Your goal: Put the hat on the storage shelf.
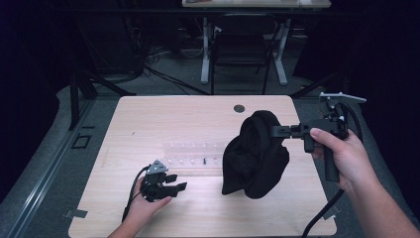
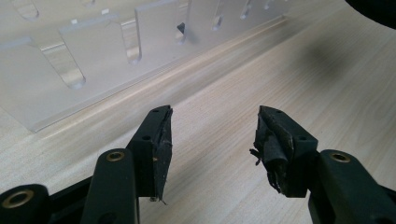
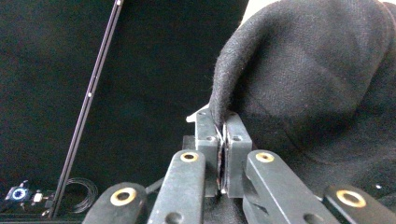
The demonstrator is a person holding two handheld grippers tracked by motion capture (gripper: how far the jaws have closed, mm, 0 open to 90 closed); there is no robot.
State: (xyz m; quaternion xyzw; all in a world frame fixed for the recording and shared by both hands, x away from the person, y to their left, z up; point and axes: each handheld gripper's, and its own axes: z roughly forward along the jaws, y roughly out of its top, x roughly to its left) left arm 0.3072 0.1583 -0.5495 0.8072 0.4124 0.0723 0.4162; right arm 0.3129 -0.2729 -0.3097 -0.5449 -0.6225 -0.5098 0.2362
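A black cloth [image 1: 255,153] hangs bunched above the right half of the wooden table, its lower end near the tabletop. My right gripper [image 1: 275,131] is shut on the cloth's upper edge; in the right gripper view the jaws pinch a fold of the cloth [image 3: 303,70] at my right gripper [image 3: 222,121]. My left gripper [image 1: 181,181] rests low near the table's front left, open, with nothing between its fingers. In the left gripper view my left gripper [image 2: 212,123] points over bare wood toward a clear plastic rack [image 2: 93,60].
The clear plastic rack [image 1: 190,157] with slots lies flat at the table's middle, holding one small dark piece [image 1: 204,161]. A round grommet hole [image 1: 239,108] sits near the far edge. Beyond the table stand a dark chair [image 1: 241,47] and desk legs.
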